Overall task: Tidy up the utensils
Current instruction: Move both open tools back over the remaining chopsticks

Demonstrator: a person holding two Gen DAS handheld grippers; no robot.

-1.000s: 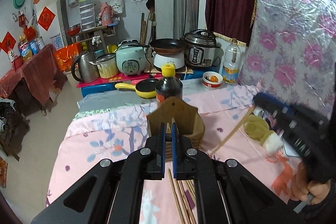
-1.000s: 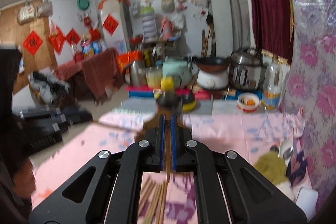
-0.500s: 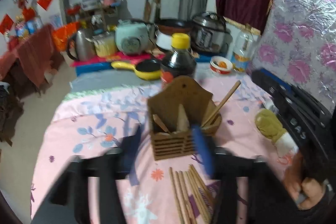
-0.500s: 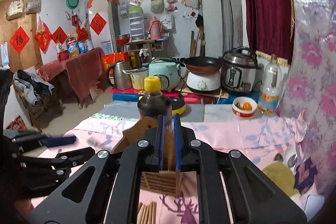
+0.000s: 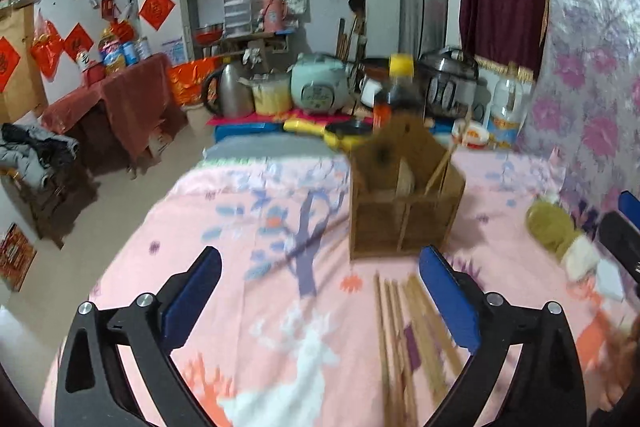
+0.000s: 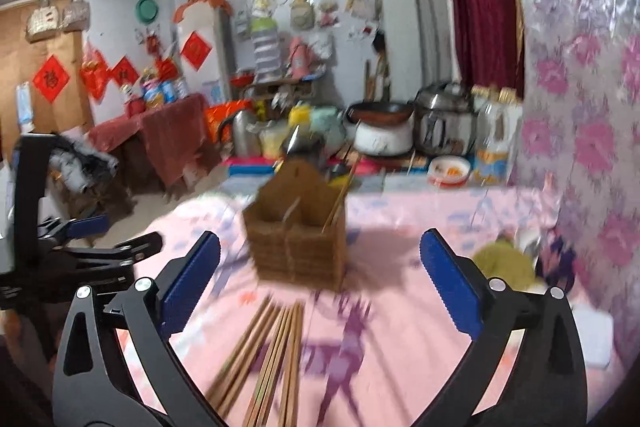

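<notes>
Chopsticks (image 6: 272, 355) loose before wooden holder (image 6: 298, 227); left gripper (image 5: 320, 291) wide, empty; right gripper (image 6: 320, 275) wide, empty.

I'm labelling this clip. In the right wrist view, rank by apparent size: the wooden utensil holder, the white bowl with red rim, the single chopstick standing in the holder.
1. Wooden utensil holder, clearly largest.
2. and 3. White bowl with red rim and the single chopstick in the holder: unsure. The chopstick is longer but very thin, and the bowl sits farther from the camera.
</notes>
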